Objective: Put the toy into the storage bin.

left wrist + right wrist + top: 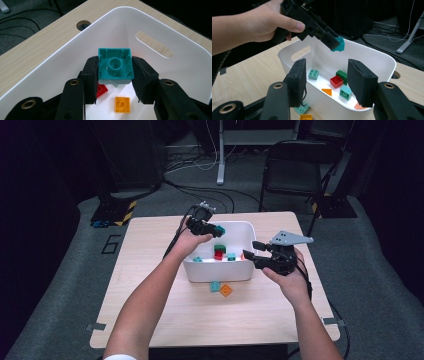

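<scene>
Black pads of the left tool [115,80] are clenching a teal brick [115,66] by its two sides, its hollow underside facing the camera in the left gripper view. That brick is hanging above the open white bin [218,271], over its back-left part in the high view, clear of the bricks below. The right tool [325,82] is hovering at the bin's right rim with its jaws standing apart and nothing pressed between them.

Inside the bin, on its floor, a red brick [336,81] is lying against a dark green brick [342,75], a pale teal brick [313,74] is sitting nearer the handle-slot wall, another pale teal brick [345,92] is resting beside the red one, and an orange plate [327,91] is lying flat. A salmon piece [359,107] is showing at the near corner.

Outside, on the wooden bench [150,285], a teal brick on the bench [215,286] and an orange brick [226,290] are lying just beside each other, close to the bin's front wall. A black folding chair [292,170] is standing on the floor beyond the bench.
</scene>
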Demonstrator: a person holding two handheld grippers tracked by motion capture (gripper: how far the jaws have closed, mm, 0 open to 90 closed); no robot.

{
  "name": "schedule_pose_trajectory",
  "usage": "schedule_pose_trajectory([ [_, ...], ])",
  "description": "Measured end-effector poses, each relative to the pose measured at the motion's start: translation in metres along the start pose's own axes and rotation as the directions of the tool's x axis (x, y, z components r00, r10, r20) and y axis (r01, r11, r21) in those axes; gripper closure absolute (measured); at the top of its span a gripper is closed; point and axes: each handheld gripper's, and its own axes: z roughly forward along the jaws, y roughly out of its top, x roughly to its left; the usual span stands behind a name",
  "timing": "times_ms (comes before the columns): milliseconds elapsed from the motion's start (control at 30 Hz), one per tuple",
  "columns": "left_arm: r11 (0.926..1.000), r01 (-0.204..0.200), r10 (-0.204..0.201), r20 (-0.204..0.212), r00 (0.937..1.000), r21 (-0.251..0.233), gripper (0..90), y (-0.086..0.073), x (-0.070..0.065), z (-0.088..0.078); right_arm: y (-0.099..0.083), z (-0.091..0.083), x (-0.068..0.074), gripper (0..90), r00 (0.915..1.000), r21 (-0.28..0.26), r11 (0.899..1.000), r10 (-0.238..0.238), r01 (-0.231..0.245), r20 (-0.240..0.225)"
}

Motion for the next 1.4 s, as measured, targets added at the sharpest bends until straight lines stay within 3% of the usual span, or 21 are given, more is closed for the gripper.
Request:
schedule_pose_trajectory([
  [367,0.9995,0.019,-0.019,0.008,0.9998,0.024,58.1,0.001,0.008,0.023,-0.001,0.001,-0.001,49.3,1.0000,0.002,1.000,0.006,-0.006,-0.003],
  [733,0.9970,0.015,-0.013,-0.031,0.9994,0.076,57.4,-0.003,0.009,0.032,-0.001,0.000,-0.002,49.1,1.0000,0.000,1.000,0.006,-0.006,-0.003],
  [1000,0.9989,-0.004,0.005,-0.033,0.9994,0.046,55.2,-0.006,0.006,0.017,-0.001,0.001,-0.001,49.1,1.0000,0.001,1.000,0.006,-0.006,-0.004],
  [1200,0.9996,-0.025,0.025,-0.038,0.9989,0.013,55.2,-0.012,0.000,-0.008,-0.001,0.001,-0.001,49.1,1.0000,0.003,1.000,0.008,-0.008,-0.001],
  [1400,0.9985,-0.048,0.048,-0.007,0.9988,-0.027,55.8,-0.018,-0.014,-0.040,-0.001,0.002,0.000,49.0,1.0000,0.002,1.000,0.002,-0.002,-0.002],
])
